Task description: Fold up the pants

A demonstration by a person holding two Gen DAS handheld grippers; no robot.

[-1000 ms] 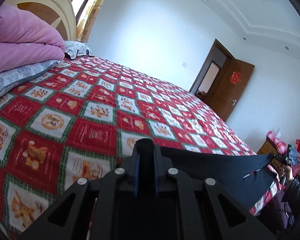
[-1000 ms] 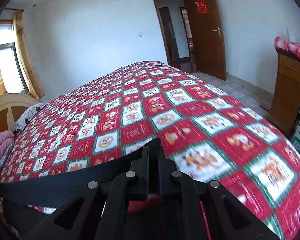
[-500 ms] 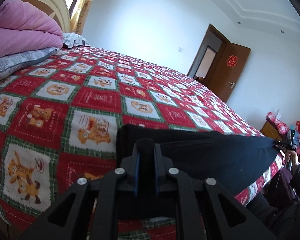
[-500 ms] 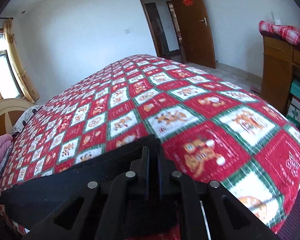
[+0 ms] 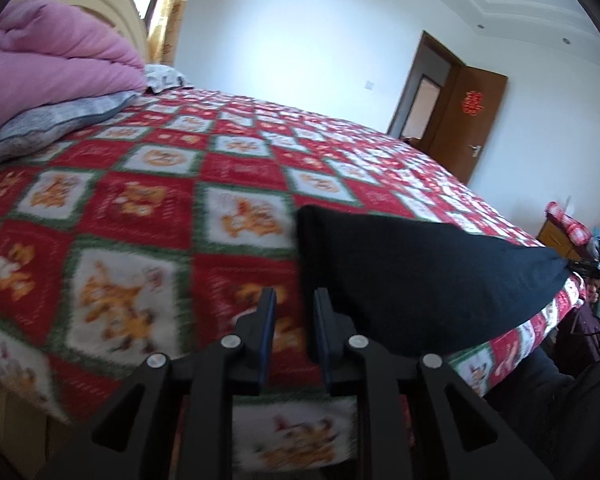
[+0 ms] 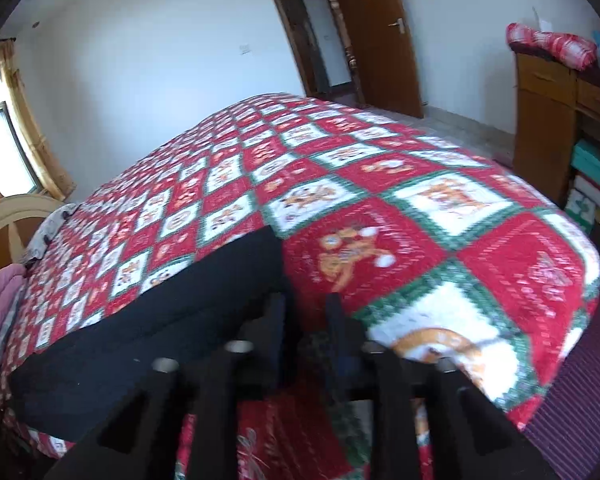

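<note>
Two claws, both spread and pinching nothing. Left gripper (image 5: 294,300) hovering just off the near left corner of the pants (image 5: 420,280), fingers parted with only bedspread (image 5: 140,208) showing in the gap. Right gripper (image 6: 306,308) likewise parted, sitting at the right end of the pants (image 6: 160,328), its left finger just beside the dark cloth, or perhaps touching it; hard to tell through the blur.

Pants lying flat along the near edge of the bed as one long black band, running left to right, no loose leg or waistband to be made out. From the left wrist view, far edge straight and smooth, right end tapering toward the bed's corner. From the right wrist view, near edge hanging slightly over the bed's side.

Judging by the shape: probably one lengthwise fold made, legs laid one over the other, and the garment set down. Still long, so likely at least one crosswise fold left, bringing one end over the other, then a smoothing. Exact count of layers not readable from the dark cloth.

Elsewhere: pink quilt (image 5: 48,68) and a grey pillow (image 5: 52,124) stacked at the far left by the headboard, brown door (image 6: 380,40) open at the far wall, wooden cabinet (image 6: 548,120) to the right with a checked bundle on top.
</note>
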